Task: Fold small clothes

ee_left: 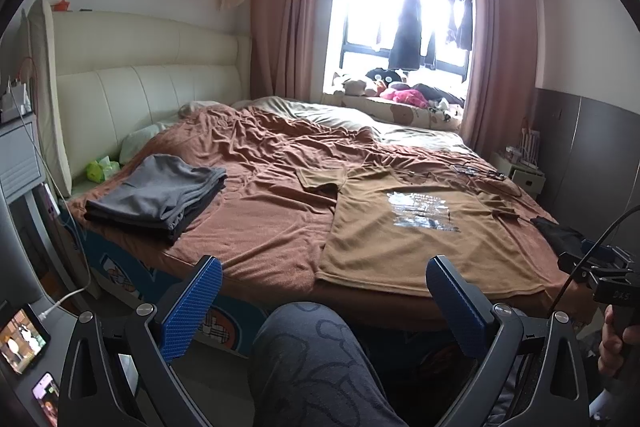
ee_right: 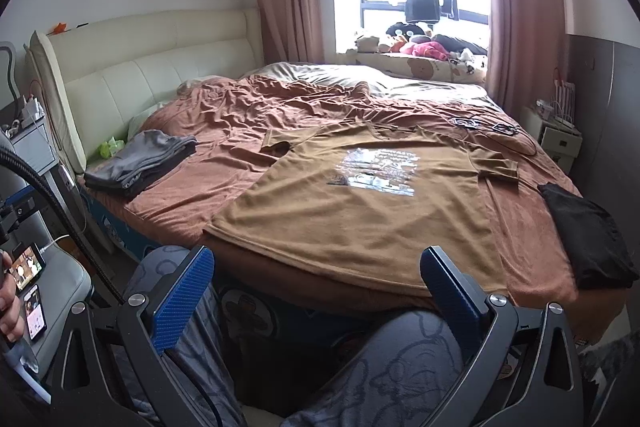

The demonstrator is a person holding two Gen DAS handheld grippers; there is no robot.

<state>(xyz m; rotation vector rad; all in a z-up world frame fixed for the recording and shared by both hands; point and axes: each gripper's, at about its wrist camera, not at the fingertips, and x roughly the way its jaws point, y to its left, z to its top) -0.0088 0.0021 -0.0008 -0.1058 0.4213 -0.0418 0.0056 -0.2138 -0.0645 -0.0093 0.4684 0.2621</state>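
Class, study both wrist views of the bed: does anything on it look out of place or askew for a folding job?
Yes. A tangle of black cables lies on the bedcover just beyond the spread brown T-shirt, by its far right shoulder, where folding could snag it. The shirt's left sleeve is also creased under.

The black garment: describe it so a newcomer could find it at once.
Start at the bed and its near right edge. The black garment lies there, right of the spread tan T-shirt. It alone is black; the grey stack sits far left.

T-shirt (ee_right: 360, 211) on bed (ee_right: 240, 131) — folded pile (ee_right: 140, 163) left, another (ee_right: 588, 239) right.
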